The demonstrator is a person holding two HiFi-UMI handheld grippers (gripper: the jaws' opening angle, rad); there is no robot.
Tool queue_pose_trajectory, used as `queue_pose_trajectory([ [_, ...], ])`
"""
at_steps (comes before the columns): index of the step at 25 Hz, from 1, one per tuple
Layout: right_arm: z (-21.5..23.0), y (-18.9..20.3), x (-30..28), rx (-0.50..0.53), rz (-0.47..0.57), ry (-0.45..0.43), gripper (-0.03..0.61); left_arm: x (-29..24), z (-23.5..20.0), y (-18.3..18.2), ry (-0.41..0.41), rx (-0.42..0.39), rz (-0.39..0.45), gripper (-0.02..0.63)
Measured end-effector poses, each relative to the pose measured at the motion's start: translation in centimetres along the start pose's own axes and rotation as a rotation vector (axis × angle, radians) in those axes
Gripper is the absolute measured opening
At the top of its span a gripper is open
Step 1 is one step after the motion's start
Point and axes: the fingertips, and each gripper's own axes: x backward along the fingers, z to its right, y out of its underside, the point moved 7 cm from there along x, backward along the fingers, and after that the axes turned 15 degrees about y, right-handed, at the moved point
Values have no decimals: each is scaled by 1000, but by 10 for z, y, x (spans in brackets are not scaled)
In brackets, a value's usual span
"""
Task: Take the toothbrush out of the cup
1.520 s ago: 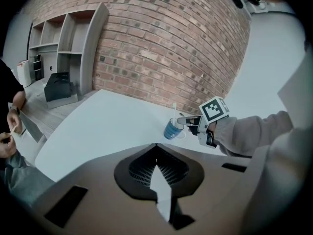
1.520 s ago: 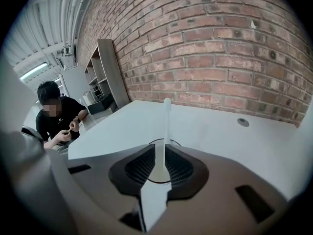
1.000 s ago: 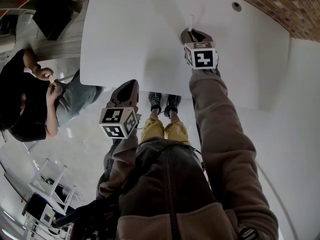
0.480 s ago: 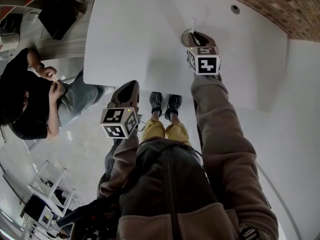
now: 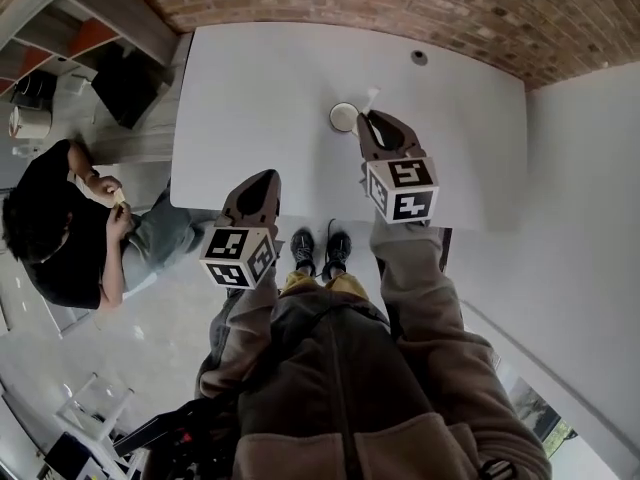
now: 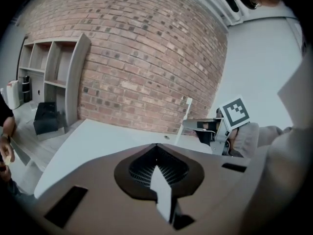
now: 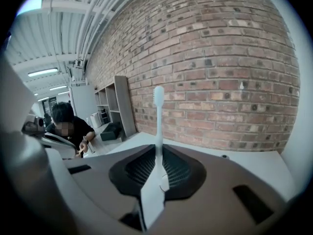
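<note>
A: Status on the right claw (image 5: 373,120)?
B: Clenched on the toothbrush (image 7: 158,112). The handle is pinched between the jaws and the shaft sticks straight up ahead of the claw, bristle head on top.
A: Is it out of the cup (image 5: 344,116)?
B: I read it as out. In the head view the cup sits on the table (image 5: 250,78) just beside the claw tip, on the side toward my left claw (image 5: 262,181). The brush rises from the jaws, not from the cup. I can't see the brush's lower end, so I won't swear it's clear of the rim.
A: Left claw?
B: Jaws together, nothing in them. It hangs at the table's near edge, well apart from the cup.
A: What's left?
B: Extraction looks basically done. At most, carry the brush further from the cup.
</note>
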Motion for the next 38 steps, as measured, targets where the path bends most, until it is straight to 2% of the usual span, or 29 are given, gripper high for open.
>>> queue_pose_trajectory([
  [7, -1, -38, 80, -74, 84, -29, 44, 13, 41, -58, 30, -114, 120, 3],
  [12, -10, -66, 117, -32, 185, -40, 44, 14, 65, -96, 74, -216, 206, 3],
  [16, -16, -87, 139, 1, 245, -34, 44, 19, 81, -119, 95, -257, 247, 3],
  [28, -10, -136, 159, 38, 384, -17, 44, 14, 104, -171, 137, -374, 322, 3],
  [38, -5, -158, 159, 60, 444, -20, 44, 9, 106, -191, 123, -424, 347, 3],
])
